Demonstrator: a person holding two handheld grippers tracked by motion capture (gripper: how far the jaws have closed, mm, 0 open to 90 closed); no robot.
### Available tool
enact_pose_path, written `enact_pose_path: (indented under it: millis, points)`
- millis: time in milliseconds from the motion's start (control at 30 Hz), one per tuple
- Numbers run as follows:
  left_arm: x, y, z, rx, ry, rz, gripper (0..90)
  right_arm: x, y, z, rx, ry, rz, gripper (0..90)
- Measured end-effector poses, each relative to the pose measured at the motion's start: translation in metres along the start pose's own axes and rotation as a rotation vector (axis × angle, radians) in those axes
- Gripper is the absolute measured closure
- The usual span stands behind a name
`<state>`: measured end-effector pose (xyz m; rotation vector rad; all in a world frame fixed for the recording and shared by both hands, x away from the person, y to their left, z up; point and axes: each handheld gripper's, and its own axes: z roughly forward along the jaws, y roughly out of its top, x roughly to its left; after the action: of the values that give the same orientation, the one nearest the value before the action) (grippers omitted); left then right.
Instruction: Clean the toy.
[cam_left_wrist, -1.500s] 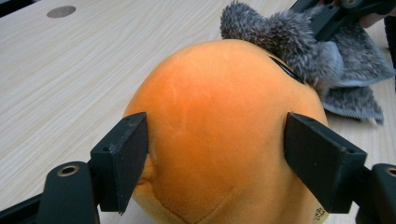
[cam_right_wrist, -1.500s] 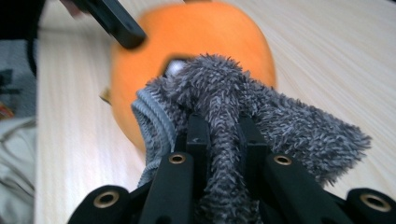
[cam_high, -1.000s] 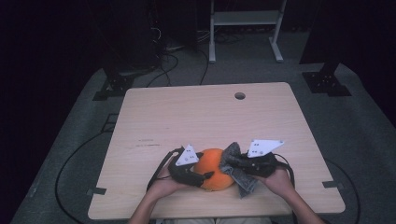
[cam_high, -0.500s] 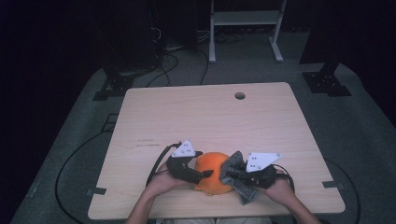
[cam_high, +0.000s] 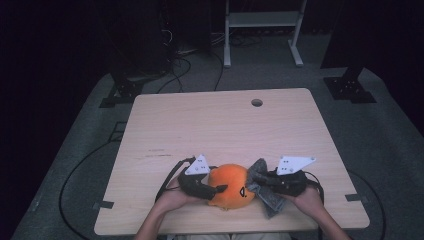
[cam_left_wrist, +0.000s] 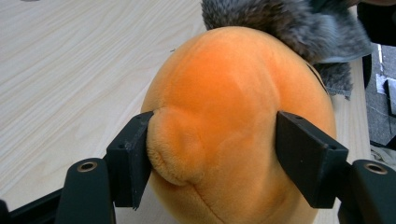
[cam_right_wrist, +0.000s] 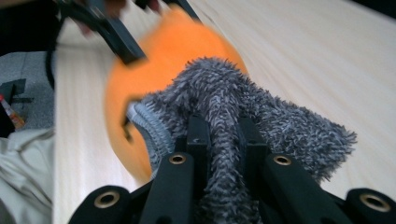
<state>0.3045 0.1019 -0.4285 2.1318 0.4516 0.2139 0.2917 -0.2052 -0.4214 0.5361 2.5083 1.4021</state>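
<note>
Down at the near edge of the tabletop (cam_high: 220, 125), about midway along it, sits an orange plush toy (cam_high: 231, 185), round as a ball, with a small dark mark on the side facing the right hand. The left gripper (cam_high: 209, 189) comes at it from the left corner side; in the left gripper view its two black jaws press into either flank of the orange plush toy (cam_left_wrist: 233, 116), one of them pushing up a soft fold of fabric, so it is clamped on the toy. Whether the toy rests fully on the wood or is lifted slightly I cannot make out, since its underside is hidden in both close views.

The right gripper (cam_high: 265, 182) holds a grey fuzzy cloth (cam_high: 264, 190) right against the toy's right side. In the right gripper view the jaws stand close together with a ridge of the grey fuzzy cloth (cam_right_wrist: 224, 121) pinched between them; the rest of the cloth spreads over the jaws and hides their tips. Beyond it the toy is blurred, and a black jaw of the other gripper crosses its top. A pale trouser leg shows at that view's lower left.

From above, both hands are cut off by the frame's bottom edge, and the grey three-cornered plates cover much of each gripper. A small round hole (cam_high: 257, 102) lies near the far edge.
</note>
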Motion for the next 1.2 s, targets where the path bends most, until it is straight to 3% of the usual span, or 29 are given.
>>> enact_pose_path:
  millis: [133,233,400,500,567,733,833,967,1067,1200]
  points:
    - [-0.001,-0.001,0.000,0.005,0.005,0.018,30.9,0.012,0.020,0.007,-0.037,0.021,-0.054,78.4]
    - [0.000,-0.002,-0.002,0.012,0.005,0.019,31.1,0.014,0.024,0.015,-0.020,0.023,-0.072,78.5]
    - [-0.001,-0.002,-0.002,0.014,0.013,0.025,31.3,-0.003,0.003,0.009,-0.007,0.012,0.007,78.3]
    - [-0.002,-0.001,-0.002,0.019,0.015,0.030,31.2,-0.013,-0.019,0.002,0.049,-0.020,0.068,78.3]
    - [-0.002,-0.001,-0.001,0.020,0.017,0.033,31.2,-0.016,-0.027,-0.004,0.058,-0.012,0.093,78.2]
    - [-0.003,0.001,0.001,0.020,0.024,0.040,31.2,-0.007,-0.015,-0.016,-0.022,0.015,0.068,78.2]
    - [-0.004,0.002,0.001,0.022,0.023,0.044,31.3,0.002,-0.002,-0.010,-0.045,0.044,0.034,78.1]
    - [-0.001,-0.001,-0.001,0.009,0.012,0.018,31.1,0.007,0.007,0.002,-0.089,0.120,0.058,78.0]
    - [0.001,-0.003,-0.001,-0.001,0.002,-0.003,31.0,0.009,0.008,0.008,-0.041,0.102,0.028,78.2]
    - [0.003,-0.003,-0.001,-0.007,-0.002,-0.015,31.0,-0.001,-0.006,0.006,-0.015,0.063,0.067,78.1]
